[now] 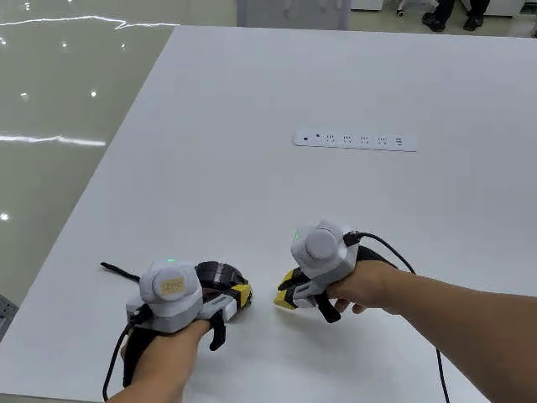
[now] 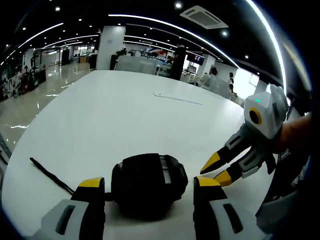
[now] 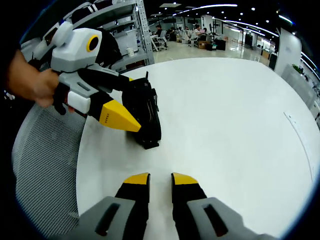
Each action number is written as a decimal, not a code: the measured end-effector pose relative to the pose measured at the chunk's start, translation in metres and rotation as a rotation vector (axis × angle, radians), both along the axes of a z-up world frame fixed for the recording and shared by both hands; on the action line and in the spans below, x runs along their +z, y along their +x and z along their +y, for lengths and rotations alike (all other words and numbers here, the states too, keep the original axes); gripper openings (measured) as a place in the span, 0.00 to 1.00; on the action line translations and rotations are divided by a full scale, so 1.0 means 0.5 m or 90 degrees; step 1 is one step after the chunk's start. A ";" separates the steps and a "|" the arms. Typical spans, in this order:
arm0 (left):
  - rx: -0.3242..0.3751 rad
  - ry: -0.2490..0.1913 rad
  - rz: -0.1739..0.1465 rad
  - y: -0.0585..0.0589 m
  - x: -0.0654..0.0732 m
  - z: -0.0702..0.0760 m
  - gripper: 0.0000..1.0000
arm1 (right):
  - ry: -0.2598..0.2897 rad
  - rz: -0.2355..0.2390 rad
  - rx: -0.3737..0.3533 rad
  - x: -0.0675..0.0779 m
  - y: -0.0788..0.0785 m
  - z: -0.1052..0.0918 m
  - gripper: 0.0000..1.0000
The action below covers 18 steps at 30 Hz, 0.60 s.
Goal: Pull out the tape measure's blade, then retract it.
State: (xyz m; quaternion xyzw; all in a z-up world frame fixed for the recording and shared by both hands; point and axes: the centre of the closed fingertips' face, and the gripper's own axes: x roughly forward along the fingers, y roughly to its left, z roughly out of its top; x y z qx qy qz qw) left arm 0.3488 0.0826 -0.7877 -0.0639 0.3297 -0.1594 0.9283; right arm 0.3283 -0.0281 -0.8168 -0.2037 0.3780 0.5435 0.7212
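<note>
At the far left, a thin black strap [image 1: 117,270] trails across the white workbench [image 1: 252,168], running outward from the left gripper's [image 1: 237,295] outer jaw. The person's left hand [image 1: 168,353] holds that gripper low over the bench. Its yellow-tipped jaws stand wide apart, one on either side of the black tape measure [image 1: 216,274]. In the left gripper view, the tape measure [image 2: 147,182] sits squarely between the tips of the left gripper [image 2: 148,182], with a thin sliver of space on each side. The strap [image 2: 47,175] lies beyond the left jaw.

Just beside the tape measure, off the left gripper's inner jaw, the right gripper [image 1: 285,300] points its tips toward the case without touching it. The right hand [image 1: 365,285] grips its handle. Its jaws are only narrowly parted and hold nothing, as the right gripper view shows at the right gripper [image 3: 160,179]. In that view the tape measure [image 3: 145,117] lies ahead and to the left of its tips. The left gripper [image 3: 131,120] reaches in along the case there.

Well beyond both grippers' tips, a white power strip [image 1: 354,140] lies flat on the workbench.
</note>
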 end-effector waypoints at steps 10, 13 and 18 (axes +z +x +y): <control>-0.127 -0.018 -0.054 -0.021 0.042 0.040 1.00 | 0.045 -0.017 -0.113 0.049 -0.028 -0.091 0.37; -0.135 -0.026 -0.062 -0.028 0.054 0.065 1.00 | 0.056 -0.028 -0.149 0.061 -0.038 -0.129 0.45; -0.164 -0.030 -0.045 -0.055 0.054 0.095 1.00 | 0.088 -0.043 -0.221 0.086 -0.058 -0.187 0.62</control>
